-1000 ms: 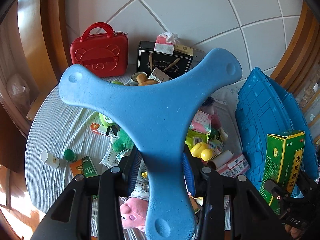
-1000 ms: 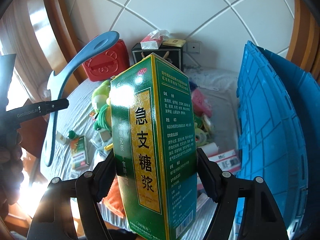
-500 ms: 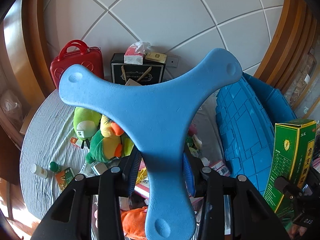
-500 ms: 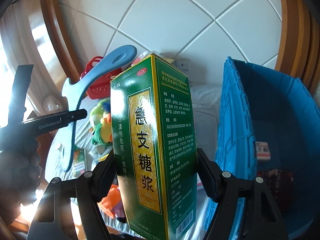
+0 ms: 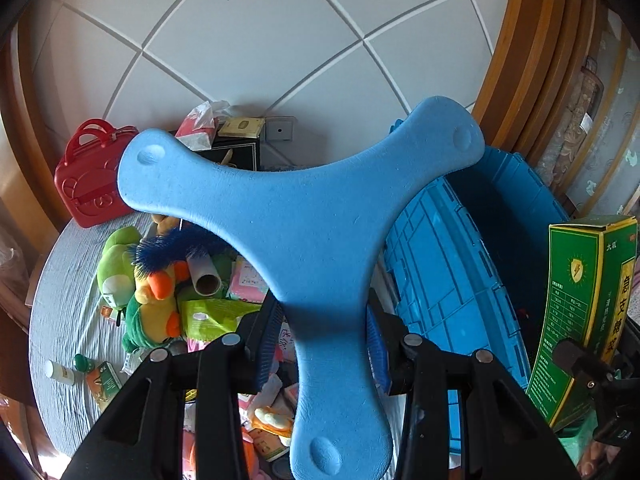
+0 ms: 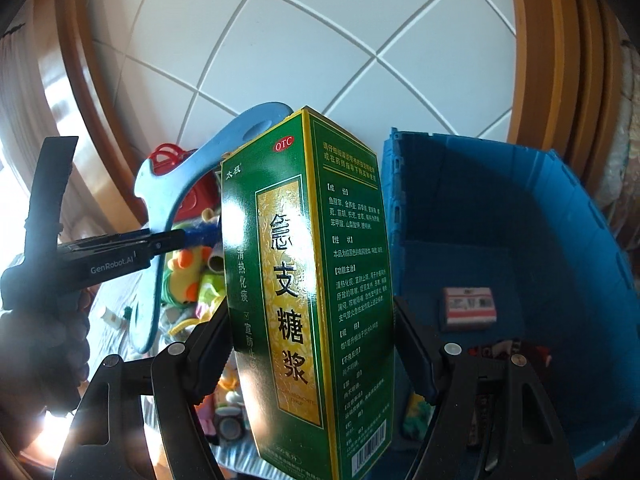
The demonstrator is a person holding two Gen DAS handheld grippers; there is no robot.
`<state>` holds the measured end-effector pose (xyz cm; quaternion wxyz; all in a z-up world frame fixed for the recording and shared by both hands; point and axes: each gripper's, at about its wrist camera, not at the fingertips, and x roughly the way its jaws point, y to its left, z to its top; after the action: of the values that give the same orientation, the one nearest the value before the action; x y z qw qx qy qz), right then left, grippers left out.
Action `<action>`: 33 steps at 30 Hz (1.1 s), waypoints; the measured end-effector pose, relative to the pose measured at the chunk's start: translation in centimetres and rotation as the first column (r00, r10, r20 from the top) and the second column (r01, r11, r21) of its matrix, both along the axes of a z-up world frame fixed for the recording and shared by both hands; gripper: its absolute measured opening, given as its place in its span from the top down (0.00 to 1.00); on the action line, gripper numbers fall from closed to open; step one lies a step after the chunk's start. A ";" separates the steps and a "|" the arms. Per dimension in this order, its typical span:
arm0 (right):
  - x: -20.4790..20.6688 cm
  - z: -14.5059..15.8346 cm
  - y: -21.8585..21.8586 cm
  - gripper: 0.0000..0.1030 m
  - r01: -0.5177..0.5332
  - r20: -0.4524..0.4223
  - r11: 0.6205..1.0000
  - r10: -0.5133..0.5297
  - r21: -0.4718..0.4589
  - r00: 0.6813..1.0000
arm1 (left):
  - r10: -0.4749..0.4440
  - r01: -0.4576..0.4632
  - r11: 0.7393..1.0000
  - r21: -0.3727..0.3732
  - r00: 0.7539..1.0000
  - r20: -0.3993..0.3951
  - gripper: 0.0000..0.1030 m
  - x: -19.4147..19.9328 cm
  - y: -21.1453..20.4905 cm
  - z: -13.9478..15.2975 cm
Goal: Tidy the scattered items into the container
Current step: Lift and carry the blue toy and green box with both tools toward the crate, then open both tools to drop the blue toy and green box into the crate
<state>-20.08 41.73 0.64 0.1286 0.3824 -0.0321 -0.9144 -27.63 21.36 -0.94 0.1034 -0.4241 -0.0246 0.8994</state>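
Both tools were loaded. Left tool (image 5: 326, 336) was clamped on the lower arm of a blue three-armed boomerang (image 5: 304, 240), whose other two arms fanned out ahead of the pads and hid much of what lay beyond. Right tool (image 6: 312, 344) gripped a tall green medicine box (image 6: 308, 280) by its two side faces, the box standing upright between the pads and rising well past them.

Just right of the green medicine box, and ahead of the right tool, the blue crate (image 6: 560, 216) stood open. A small red-and-white packet (image 6: 469, 307) lay on its floor, with some dark things nearer the tool that were too shadowed to name; the rest of the floor was bare. The crate's near ribbed wall (image 5: 444, 280) rose between the left tool and that opening, close to the boomerang's right arm.

Below and left of the left tool, the round bench (image 5: 60, 280) under a pale cloth was crowded: a parrot plush (image 5: 160, 300), a green plush (image 5: 116, 264), a cardboard tube (image 5: 206, 280), a lime-green pouch (image 5: 208, 314), pink packets, a small white bottle (image 5: 60, 372) and a little green-and-orange carton (image 5: 102, 380) near the bench's edge. Farther off, against the tiled wall, sat a red toy case (image 5: 90, 180) and a black box (image 5: 238, 150) topped with a tissue pack (image 5: 200, 128).

Seen from the right tool, the left tool and the hand (image 6: 44, 320) holding it hung close on the left side.
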 end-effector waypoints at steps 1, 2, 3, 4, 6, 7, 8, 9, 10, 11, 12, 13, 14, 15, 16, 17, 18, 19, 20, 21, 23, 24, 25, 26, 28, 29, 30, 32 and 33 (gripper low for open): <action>0.1 0.2 0.7 0.28 0.010 -0.002 1.000 -0.010 0.000 1.000 | -0.011 0.011 1.000 -0.001 1.000 0.000 0.63 -0.1 0.8 0.1; 0.2 0.3 1.4 0.28 0.020 -0.003 1.000 -0.020 -0.001 1.000 | -0.022 0.022 1.000 -0.001 1.000 -0.001 0.63 -0.1 1.5 0.1; 0.3 0.4 2.0 0.28 0.030 -0.003 1.000 -0.030 0.000 1.000 | -0.033 0.033 0.999 -0.001 0.999 -0.002 0.63 -0.2 2.3 0.1; 0.5 0.5 2.6 0.28 0.040 -0.004 0.999 -0.040 0.001 0.999 | -0.045 0.045 0.999 -0.001 0.999 -0.002 0.63 -0.3 3.1 0.2; 0.7 0.6 3.7 0.28 0.059 -0.003 0.998 -0.059 0.002 0.998 | -0.068 0.068 0.998 -0.002 0.998 -0.003 0.62 -0.5 4.6 0.3; 1.1 0.6 4.1 0.28 0.070 -0.003 0.998 -0.070 0.001 0.998 | -0.081 0.081 0.997 -0.004 0.997 -0.004 0.62 -0.6 5.4 0.3; 1.1 0.6 4.8 0.28 0.080 -0.002 0.997 -0.080 0.000 0.997 | -0.093 0.093 0.996 -0.006 0.996 -0.004 0.63 -0.7 6.2 0.4; 1.1 0.5 5.4 0.28 0.090 0.000 0.996 -0.090 -0.001 0.996 | -0.105 0.105 0.994 -0.007 0.994 -0.003 0.62 -0.9 7.0 0.4; 1.2 0.5 6.0 0.28 0.100 0.002 0.995 -0.100 -0.003 0.995 | -0.118 0.118 0.993 -0.008 0.993 -0.003 0.63 -1.0 7.8 0.5; 1.4 0.5 6.5 0.28 0.110 0.003 0.994 -0.110 -0.003 0.994 | -0.130 0.130 0.991 -0.011 0.992 -0.003 0.63 -1.1 8.6 0.5; 1.5 0.4 7.0 0.28 0.119 0.005 0.993 -0.119 -0.004 0.993 | -0.142 0.142 0.990 -0.014 0.990 -0.004 0.63 -1.2 9.3 0.5; 1.6 0.3 7.6 0.28 0.129 0.008 0.992 -0.129 -0.006 0.992 | -0.155 0.155 0.988 -0.017 0.988 -0.004 0.63 -1.3 10.1 0.6; 1.7 0.2 8.2 0.28 0.140 0.011 0.990 -0.140 -0.006 0.990 | -0.168 0.168 0.986 -0.021 0.986 -0.003 0.63 -1.4 11.0 0.6; 1.8 0.1 8.7 0.28 0.150 0.014 0.989 -0.150 -0.008 0.989 | -0.182 0.182 0.983 -0.025 0.983 -0.002 0.63 -1.6 11.8 0.6; 1.9 0.0 9.2 0.28 0.162 0.016 0.987 -0.162 -0.011 0.987 | -0.195 0.195 0.980 -0.028 0.981 -0.002 0.63 -1.7 12.6 0.7; 2.0 -0.1 9.7 0.28 0.173 0.020 0.985 -0.173 -0.013 0.985 | -0.207 0.207 0.978 -0.031 0.978 -0.003 0.63 -1.9 13.4 0.9; 2.0 -0.3 10.3 0.28 0.184 0.023 0.983 -0.184 -0.016 0.983 | -0.218 0.218 0.975 -0.034 0.976 -0.004 0.63 -2.0 14.2 1.0; 1.8 -0.5 11.0 0.28 0.195 0.026 0.981 -0.194 -0.019 0.981 | -0.228 0.228 0.973 -0.036 0.974 -0.004 0.63 -2.2 15.0 1.1; 1.7 -0.7 11.6 0.28 0.205 0.028 0.979 -0.204 -0.021 0.978 | -0.239 0.239 0.970 -0.038 0.971 -0.004 0.63 -2.4 15.7 1.2; 1.7 -0.9 12.1 0.28 0.214 0.032 0.976 -0.214 -0.023 0.976 | -0.249 0.249 0.968 -0.040 0.968 -0.004 0.63 -2.6 16.5 1.3; 2.0 -1.1 13.0 0.28 0.233 0.038 0.972 -0.232 -0.025 0.972 | -0.271 0.270 0.962 -0.044 0.963 -0.004 0.63 -2.9 17.9 1.5; 2.0 -1.2 13.6 0.28 0.243 0.041 0.970 -0.242 -0.027 0.969 | -0.282 0.282 0.958 -0.047 0.959 -0.004 0.63 -3.1 18.7 1.6; 2.1 -1.4 14.1 0.28 0.253 0.043 0.967 -0.252 -0.028 0.967 | -0.292 0.292 0.955 -0.050 0.956 -0.003 0.63 -3.2 19.4 1.7; 2.1 -1.5 14.6 0.28 0.264 0.046 0.964 -0.263 -0.030 0.964 | -0.303 0.302 0.952 -0.051 0.953 -0.002 0.63 -3.3 20.1 1.8; 2.2 -1.8 15.9 0.28 0.287 0.050 0.957 -0.285 -0.036 0.957 | -0.323 0.323 0.945 -0.056 0.946 0.000 0.63 -3.5 21.5 1.9; 2.4 -1.8 16.4 0.28 0.298 0.052 0.954 -0.296 -0.038 0.954 | -0.333 0.333 0.941 -0.058 0.943 0.000 0.63 -3.5 22.1 1.9; 2.5 -1.9 16.9 0.28 0.309 0.054 0.950 -0.306 -0.039 0.950 | -0.343 0.342 0.938 -0.059 0.939 0.001 0.63 -3.6 22.8 1.9; 2.3 -2.1 17.9 0.28 0.325 0.059 0.945 -0.323 -0.039 0.945 | -0.359 0.359 0.931 -0.061 0.933 0.004 0.63 -3.8 24.0 1.9; 2.2 -2.2 18.5 0.28 0.333 0.061 0.942 -0.331 -0.039 0.942 | -0.367 0.367 0.928 -0.062 0.930 0.006 0.63 -4.0 24.5 1.9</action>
<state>-17.92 60.19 -1.59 -0.0188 0.3927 -0.1219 -0.9114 -31.59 45.89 0.99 0.2566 -0.4215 0.0831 0.8658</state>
